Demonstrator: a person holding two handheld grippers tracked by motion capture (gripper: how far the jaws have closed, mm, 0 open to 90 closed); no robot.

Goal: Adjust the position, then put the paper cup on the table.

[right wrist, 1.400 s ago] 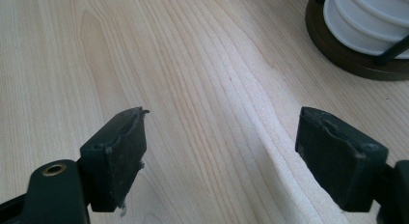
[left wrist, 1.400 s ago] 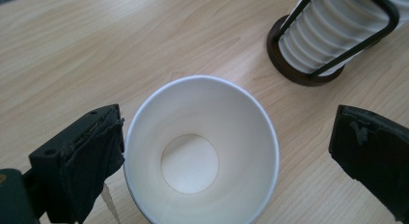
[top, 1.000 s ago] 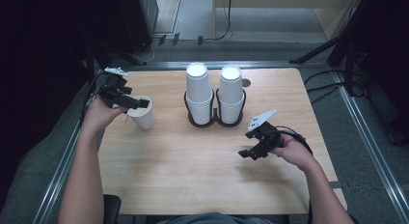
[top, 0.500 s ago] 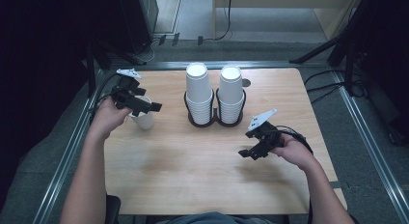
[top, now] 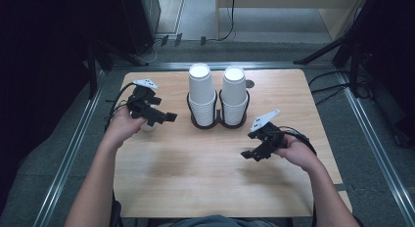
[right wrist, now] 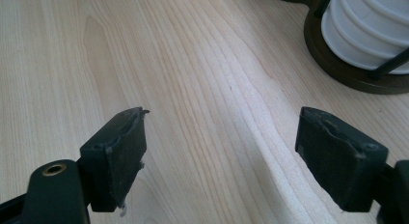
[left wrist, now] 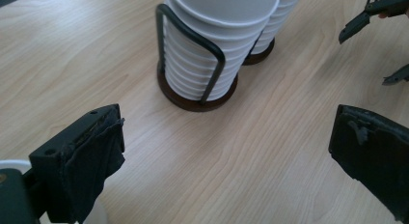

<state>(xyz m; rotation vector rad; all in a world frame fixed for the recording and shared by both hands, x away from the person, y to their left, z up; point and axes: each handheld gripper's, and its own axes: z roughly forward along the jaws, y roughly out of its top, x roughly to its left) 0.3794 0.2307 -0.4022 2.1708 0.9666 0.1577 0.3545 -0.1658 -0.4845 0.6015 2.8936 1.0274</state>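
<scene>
Hovering my left gripper [top: 164,117] fingers apart beside the single white paper cup [top: 148,126] at the frame's left, nothing gripped. Right gripper [top: 250,152] waits open over bare wooden bench [top: 205,173]. Stacking it onto the racked white cup stacks [top: 201,95] remains.

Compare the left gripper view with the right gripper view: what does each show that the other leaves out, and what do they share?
Left gripper view: both cup stacks side by side in the wire holder, the rim of a loose white cup just outside the left gripper, and the right gripper farther off.
Right gripper view: a long stretch of bare table ahead, with one stack's lower part at the corner.
Shared: wooden tabletop, stacked white cups in the dark holder, and open jaws with nothing between them.
</scene>
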